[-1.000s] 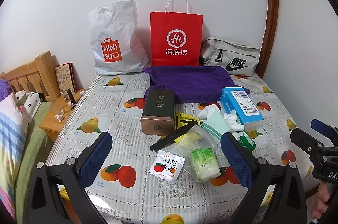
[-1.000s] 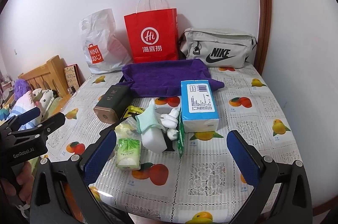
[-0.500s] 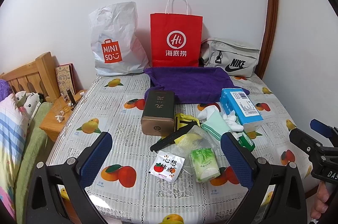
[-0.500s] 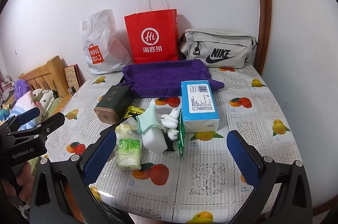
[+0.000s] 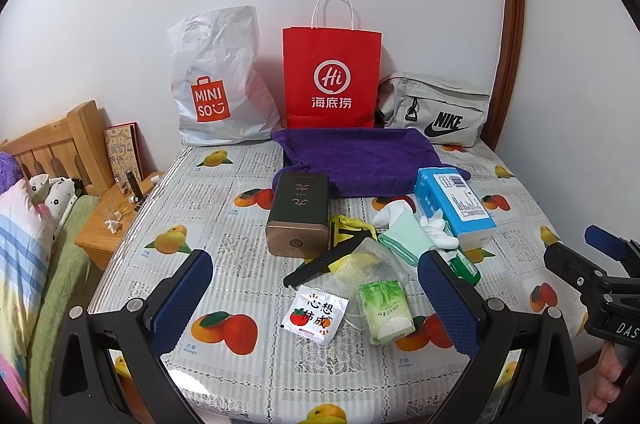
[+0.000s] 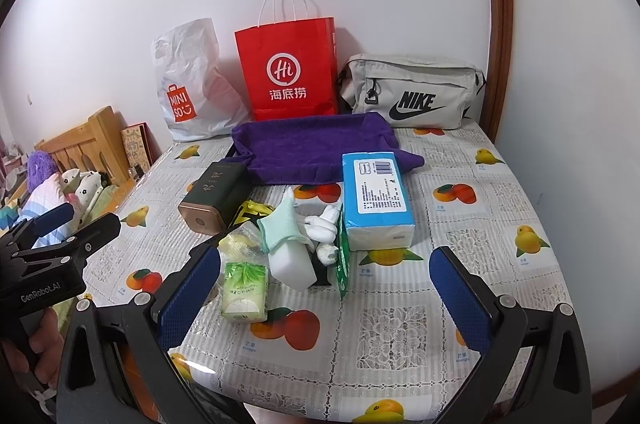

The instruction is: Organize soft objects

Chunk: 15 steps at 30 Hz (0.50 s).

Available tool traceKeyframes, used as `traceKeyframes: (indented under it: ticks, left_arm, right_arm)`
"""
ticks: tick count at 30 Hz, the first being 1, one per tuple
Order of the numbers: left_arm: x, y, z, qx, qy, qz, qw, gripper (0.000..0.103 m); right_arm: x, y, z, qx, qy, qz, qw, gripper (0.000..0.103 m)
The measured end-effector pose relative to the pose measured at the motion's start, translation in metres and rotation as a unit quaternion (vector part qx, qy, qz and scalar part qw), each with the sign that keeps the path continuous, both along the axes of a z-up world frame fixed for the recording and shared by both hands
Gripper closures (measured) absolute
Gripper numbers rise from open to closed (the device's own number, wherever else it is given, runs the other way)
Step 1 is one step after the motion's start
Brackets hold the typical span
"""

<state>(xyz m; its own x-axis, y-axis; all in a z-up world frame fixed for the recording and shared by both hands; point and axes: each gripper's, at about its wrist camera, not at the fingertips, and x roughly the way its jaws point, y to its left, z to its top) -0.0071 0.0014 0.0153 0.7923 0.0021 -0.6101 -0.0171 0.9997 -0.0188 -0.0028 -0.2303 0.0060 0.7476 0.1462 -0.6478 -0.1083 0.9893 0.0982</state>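
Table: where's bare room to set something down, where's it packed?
Free: right side of the table beyond the blue tissue pack, and the left strip beside the brown tin. Crowded: the middle heap from the tin to the tissue pack, with the purple towel behind.

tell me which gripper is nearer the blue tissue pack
Right, as far as these views show. The blue tissue pack lies straight ahead of the open right gripper, just past its fingers. The open left gripper sits to the pack's left, facing the small green pack.

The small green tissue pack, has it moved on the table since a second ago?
No. The small green tissue pack still lies just right of the tomato-print sachet, same gap as earlier.
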Motion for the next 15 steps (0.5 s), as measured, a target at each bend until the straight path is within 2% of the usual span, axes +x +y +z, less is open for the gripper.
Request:
traceKeyframes:
  ticks: [15]
  left_arm:
    - [-0.002,0.0007,0.0057,-0.001,-0.003,0.002,1.0,0.0]
  right_arm:
    - [-0.0016,0.0,-0.0006,0.0,-0.001,0.005,1.0,0.0]
